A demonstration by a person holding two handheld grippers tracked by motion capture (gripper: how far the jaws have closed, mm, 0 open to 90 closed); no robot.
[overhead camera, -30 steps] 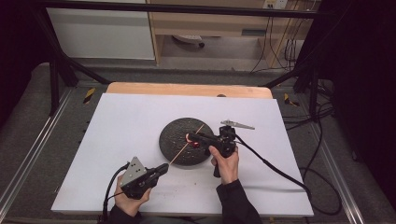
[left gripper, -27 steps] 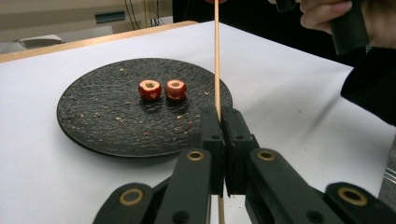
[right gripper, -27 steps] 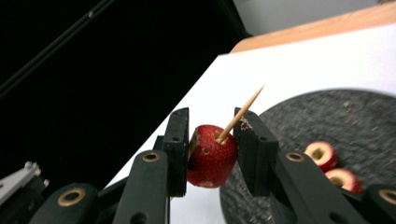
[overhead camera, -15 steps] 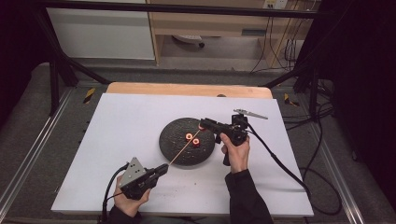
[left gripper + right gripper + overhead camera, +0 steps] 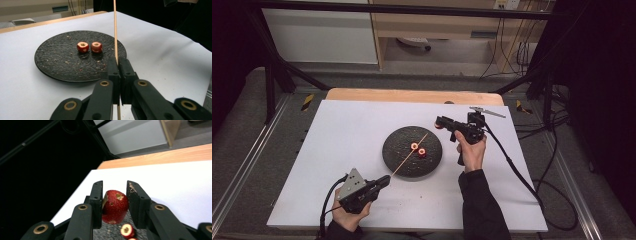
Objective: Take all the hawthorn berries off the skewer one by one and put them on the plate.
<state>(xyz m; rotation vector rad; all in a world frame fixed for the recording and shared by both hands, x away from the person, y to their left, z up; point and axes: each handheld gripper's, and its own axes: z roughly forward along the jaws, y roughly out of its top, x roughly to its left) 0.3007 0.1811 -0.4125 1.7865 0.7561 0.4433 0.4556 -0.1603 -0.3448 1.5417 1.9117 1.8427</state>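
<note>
High view puts my left tongs (image 5: 384, 181) low at the near edge of the white surface (image 5: 337, 130), clamped on a thin wooden skewer (image 5: 409, 155) whose long axis runs up and to the right, over the near rim of the dark plate (image 5: 397, 155) and across its middle. My right tongs (image 5: 439, 123) are raised off the plate's far-right side, gripping a red fruit (image 5: 438, 125) between the jaws. I guess the job is threading fruit onto the stick. If so, what matters is that the skewer's free tip points toward the right tongs, with the fruit beyond that tip and a little to the right of its line, so the right hand (image 5: 471, 150) is the one placed to bring it on.

Left gripper view shows what the overhead cannot: the jaws pressed fully together on the skewer (image 5: 115, 27), which rises straight ahead, and two small red cored pieces (image 5: 89, 47) side by side on the plate (image 5: 55, 60), amid crumbs.

Right gripper view gives the held fruit (image 5: 114, 206) close up: speckled, pitted with small holes, pinched between the jaws but not filling their full length, with a cored piece (image 5: 126, 230) on the plate below.
</note>
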